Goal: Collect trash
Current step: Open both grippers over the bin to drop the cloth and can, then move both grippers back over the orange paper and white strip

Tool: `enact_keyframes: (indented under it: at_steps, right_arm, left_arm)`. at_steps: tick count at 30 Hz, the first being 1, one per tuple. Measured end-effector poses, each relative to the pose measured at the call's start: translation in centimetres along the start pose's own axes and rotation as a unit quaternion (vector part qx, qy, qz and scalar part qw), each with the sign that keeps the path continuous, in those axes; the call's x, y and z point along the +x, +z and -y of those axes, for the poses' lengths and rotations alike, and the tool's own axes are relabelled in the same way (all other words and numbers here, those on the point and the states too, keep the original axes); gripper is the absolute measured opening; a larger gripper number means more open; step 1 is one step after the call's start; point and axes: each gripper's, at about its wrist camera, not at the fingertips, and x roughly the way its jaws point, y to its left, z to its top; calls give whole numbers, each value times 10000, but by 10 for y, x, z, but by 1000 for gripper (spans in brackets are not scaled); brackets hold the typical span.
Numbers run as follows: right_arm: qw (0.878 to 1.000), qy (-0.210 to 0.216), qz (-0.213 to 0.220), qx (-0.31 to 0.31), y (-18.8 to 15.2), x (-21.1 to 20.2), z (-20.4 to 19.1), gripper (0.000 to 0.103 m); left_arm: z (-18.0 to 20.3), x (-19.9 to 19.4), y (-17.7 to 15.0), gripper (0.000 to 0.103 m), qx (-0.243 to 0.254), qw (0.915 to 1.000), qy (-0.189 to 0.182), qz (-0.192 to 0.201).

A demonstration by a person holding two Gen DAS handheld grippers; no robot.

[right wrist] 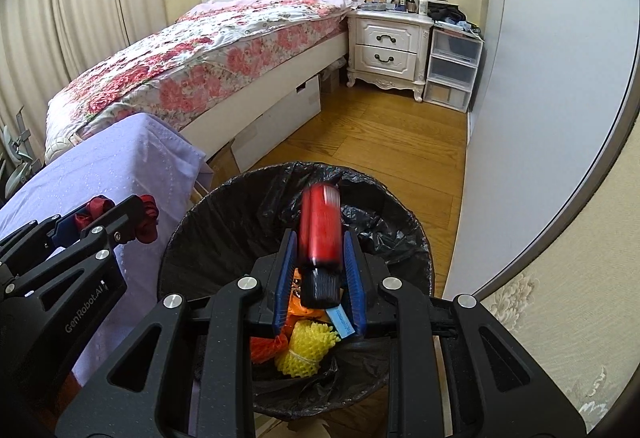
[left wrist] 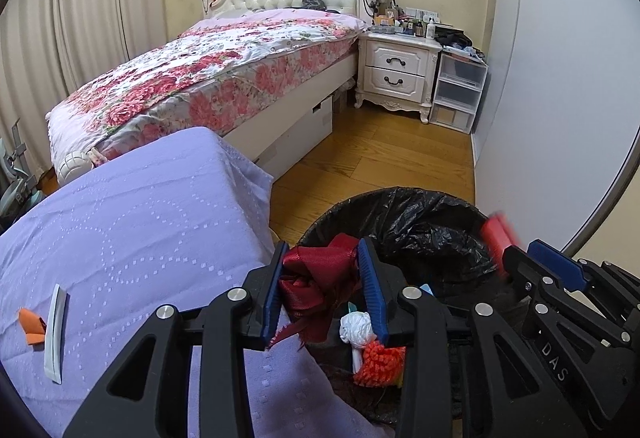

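Two grippers hovered at the bin (right wrist: 224, 213), lower centre: the left gripper (left wrist: 322, 286) clamped a red cloth (left wrist: 316, 282), the right gripper (right wrist: 320, 270) a red tube (right wrist: 320, 226). Neither was dropped; an orange scrap (left wrist: 31, 326) and a white strip (left wrist: 55, 334) remained lower left.

The red tube (right wrist: 320, 228) between my right tongs (right wrist: 319, 278) is smeared by motion, so its label is unreadable, and my left camera catches only a red blur of it at the bin's far rim. The bin (right wrist: 208, 222) bottom is hidden behind my tongs. Clutter on the nightstand (left wrist: 394, 67) is too small to tell apart. The worktop (left wrist: 120, 222) is cut off at the frame's left edge.
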Motion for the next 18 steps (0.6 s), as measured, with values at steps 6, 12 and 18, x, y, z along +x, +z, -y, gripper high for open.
enact_keyframes:
  at_steps: [6,12,18]
  right_arm:
    - [9999,-85,65,86,1,-1,5,45]
    - [9997,-168,110,151,3,-2,9,52]
    - [9996,-216,152,134,3,-5,8,59]
  left_arm:
    - [1,0,-2,67,-19,10000,64,19]
    - [-4,-2,-2,75,-65,9998,195,83]
    - [-10,-8,-5,77,-25,9990,422,145]
